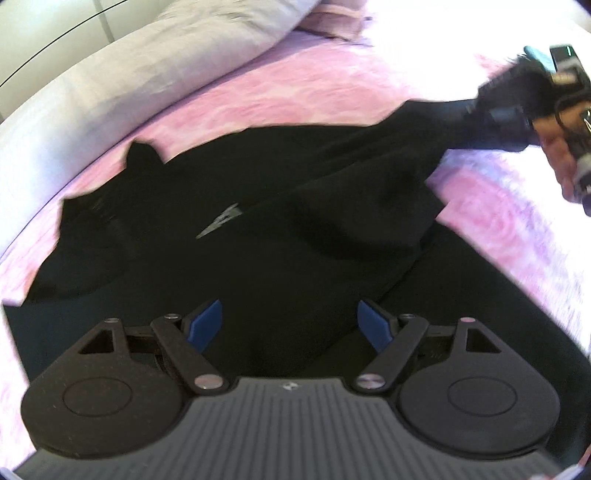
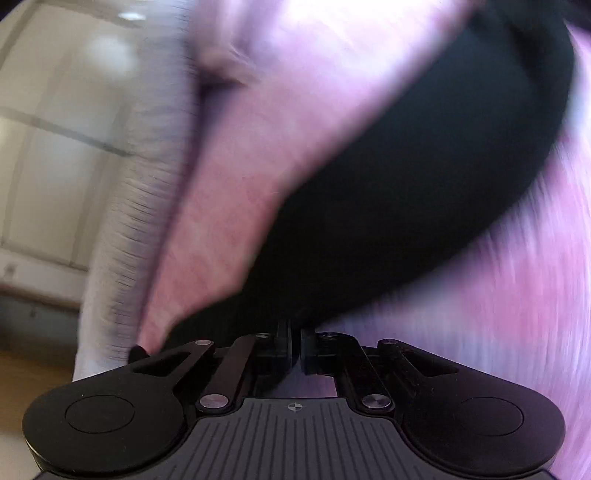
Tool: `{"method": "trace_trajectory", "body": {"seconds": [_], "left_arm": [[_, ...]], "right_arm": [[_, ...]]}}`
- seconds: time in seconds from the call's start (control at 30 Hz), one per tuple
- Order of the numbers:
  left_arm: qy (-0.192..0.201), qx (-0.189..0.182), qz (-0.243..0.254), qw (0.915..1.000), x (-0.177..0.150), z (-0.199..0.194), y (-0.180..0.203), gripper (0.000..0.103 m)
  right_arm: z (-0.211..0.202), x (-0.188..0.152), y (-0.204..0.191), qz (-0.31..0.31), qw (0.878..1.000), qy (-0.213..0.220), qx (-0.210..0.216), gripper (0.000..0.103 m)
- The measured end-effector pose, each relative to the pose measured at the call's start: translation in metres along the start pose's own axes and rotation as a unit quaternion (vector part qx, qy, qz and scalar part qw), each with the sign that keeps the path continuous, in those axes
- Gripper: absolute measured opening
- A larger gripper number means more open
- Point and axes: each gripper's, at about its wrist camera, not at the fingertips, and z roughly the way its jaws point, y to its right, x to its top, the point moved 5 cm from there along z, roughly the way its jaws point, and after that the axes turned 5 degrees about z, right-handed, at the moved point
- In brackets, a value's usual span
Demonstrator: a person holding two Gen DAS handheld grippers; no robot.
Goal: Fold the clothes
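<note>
A black garment point(image 1: 258, 236) with a small grey logo lies spread on a pink bedspread point(image 1: 295, 85). My left gripper point(image 1: 290, 325) is open, its blue-padded fingers point(image 1: 207, 325) just above the garment's near part, holding nothing. My right gripper point(image 2: 295, 349) is shut on an edge of the black garment point(image 2: 424, 192), which stretches away from its jaws. In the left wrist view the right gripper point(image 1: 476, 107) shows at the upper right, pulling a corner of the garment up off the bed. The right wrist view is blurred by motion.
A grey pillow point(image 1: 147, 66) lies along the far left of the bed, with a pink folded cloth point(image 1: 340, 22) behind it. In the right wrist view the grey pillow point(image 2: 147, 206) and a pale wall point(image 2: 55, 147) show at the left.
</note>
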Motion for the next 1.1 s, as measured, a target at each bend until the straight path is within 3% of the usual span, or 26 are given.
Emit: {"method": "trace_trajectory", "body": {"seconds": [0.07,0.2,0.27,0.3,0.43,0.6,0.77,0.9,1.0,1.03,1.07,1.1], "left_arm": [[0.004,-0.013,0.001,0.9999,0.017,0.013,0.008,0.078],[-0.008,-0.030,-0.021,0.9993,0.039,0.041,0.007,0.078],[-0.013,-0.029,-0.030,0.9991,0.041,0.044,0.003,0.078],[-0.012,-0.028,-0.036,0.9989,0.038,0.041,0.000,0.078],[-0.013,-0.005,-0.070,0.9975,0.008,0.013,-0.030,0.078],[-0.034,0.069,-0.130,0.9885,-0.062,-0.025,-0.106,0.078],[-0.049,0.128,-0.202,0.9697,-0.143,-0.062,-0.182,0.078],[-0.016,0.115,-0.282,0.9523,-0.181,-0.065,-0.230,0.075],[-0.011,0.076,-0.297,0.9519,-0.184,-0.043,-0.250,0.058],[-0.016,0.064,-0.296,0.9528,-0.186,-0.034,-0.254,0.043],[-0.022,0.051,-0.295,0.9540,-0.188,-0.025,-0.256,0.036],[-0.027,0.039,-0.292,0.9551,-0.192,-0.018,-0.257,0.035]], "right_arm": [[-0.001,0.017,-0.008,-0.046,0.999,-0.007,0.014,0.002],[0.014,0.018,0.006,-0.034,0.997,-0.070,0.005,0.005],[0.010,0.010,0.009,-0.027,0.996,-0.090,-0.002,0.025],[0.004,0.005,0.007,-0.027,0.995,-0.094,0.002,0.027],[-0.029,-0.023,-0.010,-0.037,0.993,-0.108,0.021,0.031],[-0.042,-0.081,-0.062,-0.117,0.983,-0.134,0.040,0.033],[-0.010,-0.167,-0.122,-0.225,0.952,-0.198,0.062,0.044],[0.025,-0.227,-0.163,-0.296,0.923,-0.233,0.074,0.049],[0.051,-0.266,-0.182,-0.337,0.904,-0.251,0.070,0.050],[0.059,-0.277,-0.186,-0.350,0.898,-0.257,0.066,0.050],[0.067,-0.287,-0.192,-0.361,0.893,-0.260,0.066,0.050],[0.075,-0.296,-0.198,-0.372,0.888,-0.262,0.066,0.050]]}}
